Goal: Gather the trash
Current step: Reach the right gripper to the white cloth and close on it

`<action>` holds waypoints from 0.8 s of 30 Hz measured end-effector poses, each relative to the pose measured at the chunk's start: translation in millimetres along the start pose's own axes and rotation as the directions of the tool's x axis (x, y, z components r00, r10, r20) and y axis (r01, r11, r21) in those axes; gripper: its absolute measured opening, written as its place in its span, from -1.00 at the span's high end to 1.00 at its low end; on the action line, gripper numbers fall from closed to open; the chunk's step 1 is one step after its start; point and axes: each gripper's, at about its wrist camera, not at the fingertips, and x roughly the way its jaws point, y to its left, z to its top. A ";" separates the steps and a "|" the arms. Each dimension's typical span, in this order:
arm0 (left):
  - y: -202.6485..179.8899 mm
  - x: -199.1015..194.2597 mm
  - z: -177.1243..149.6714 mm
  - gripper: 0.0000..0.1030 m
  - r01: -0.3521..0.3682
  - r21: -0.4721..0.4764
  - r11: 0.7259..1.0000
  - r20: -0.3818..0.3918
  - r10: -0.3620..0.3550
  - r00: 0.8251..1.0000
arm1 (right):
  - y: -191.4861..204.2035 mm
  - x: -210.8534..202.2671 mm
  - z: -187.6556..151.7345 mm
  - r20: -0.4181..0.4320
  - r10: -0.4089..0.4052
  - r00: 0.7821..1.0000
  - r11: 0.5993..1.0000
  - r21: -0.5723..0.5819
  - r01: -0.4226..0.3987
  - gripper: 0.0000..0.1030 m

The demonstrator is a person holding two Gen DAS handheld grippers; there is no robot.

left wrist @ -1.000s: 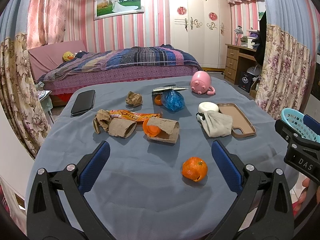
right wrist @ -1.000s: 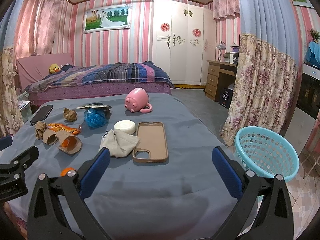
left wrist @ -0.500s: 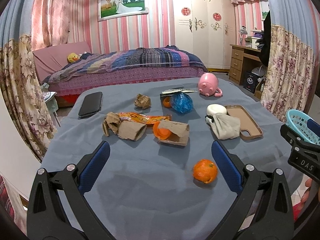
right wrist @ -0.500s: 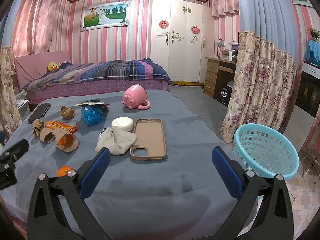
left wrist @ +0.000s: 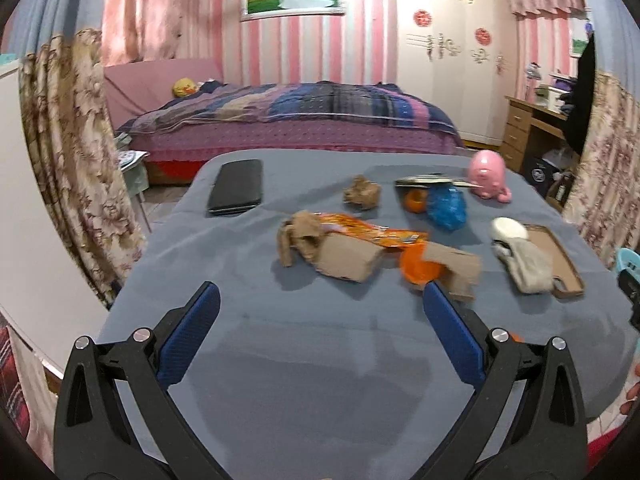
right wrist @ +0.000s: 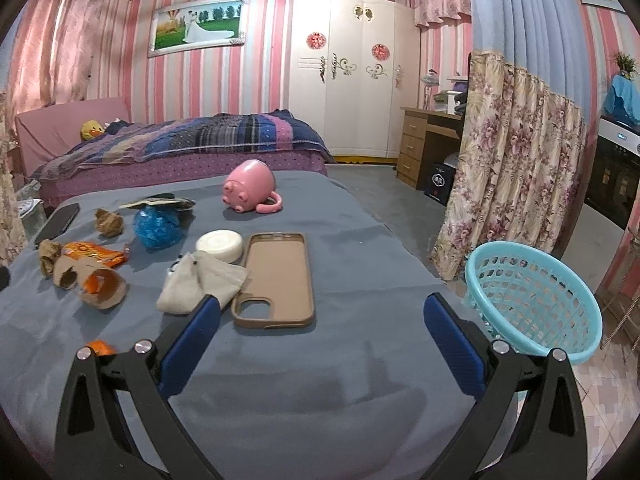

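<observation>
Trash lies on the grey-blue table (left wrist: 304,360): torn cardboard pieces (left wrist: 340,256), an orange snack wrapper (left wrist: 372,232), orange peel (left wrist: 418,266), a crumpled brown paper ball (left wrist: 362,196) and a blue plastic bag (left wrist: 446,208). My left gripper (left wrist: 320,334) hovers open over the table's near edge, nothing between its fingers. My right gripper (right wrist: 320,334) is open too, above the table's right side, near the tan phone case (right wrist: 276,280). A turquoise basket (right wrist: 532,296) stands on the floor to the right of the table.
A black phone (left wrist: 236,186), a pink pig mug (right wrist: 250,192), a white round soap (right wrist: 220,244) and a grey cloth (right wrist: 200,284) also sit on the table. An orange (right wrist: 100,347) peeks beside my right gripper's left finger. Floral curtains hang at both sides; a bed lies behind.
The left gripper's view has swung left, so the trash pile has slid to the right and the orange is now hidden behind its right finger. The right gripper has shifted slightly left.
</observation>
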 end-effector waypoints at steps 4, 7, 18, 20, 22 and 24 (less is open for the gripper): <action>9.7 15.8 -0.3 -0.90 0.010 -0.024 1.000 -0.030 -0.010 1.000 | -6.8 16.1 3.8 -0.035 -0.004 0.999 1.000 0.015 0.005 -0.93; 12.3 33.6 -2.1 -0.90 0.014 -0.046 0.999 -0.089 -0.018 0.996 | -9.4 28.3 10.1 -0.062 -0.034 0.998 0.999 0.001 0.034 -0.93; 11.0 66.3 2.0 -0.90 0.010 -0.056 0.998 -0.127 -0.017 0.992 | 16.1 79.0 10.2 -0.148 0.102 0.984 0.995 -0.002 -0.103 -0.93; 11.2 65.4 4.7 -0.90 -0.002 -0.042 0.999 -0.110 -0.003 0.994 | 31.0 86.5 11.0 -0.162 0.123 0.979 0.991 -0.025 -0.128 -0.93; 13.2 67.6 4.8 -0.90 -0.013 -0.040 0.999 -0.116 0.009 0.993 | 43.6 92.6 12.4 -0.175 0.155 0.972 0.986 -0.031 -0.163 -0.91; 17.0 69.8 4.0 -0.90 0.002 -0.065 0.998 -0.131 -0.011 0.991 | 56.7 96.2 11.6 -0.184 0.164 0.969 0.983 -0.054 -0.177 -0.79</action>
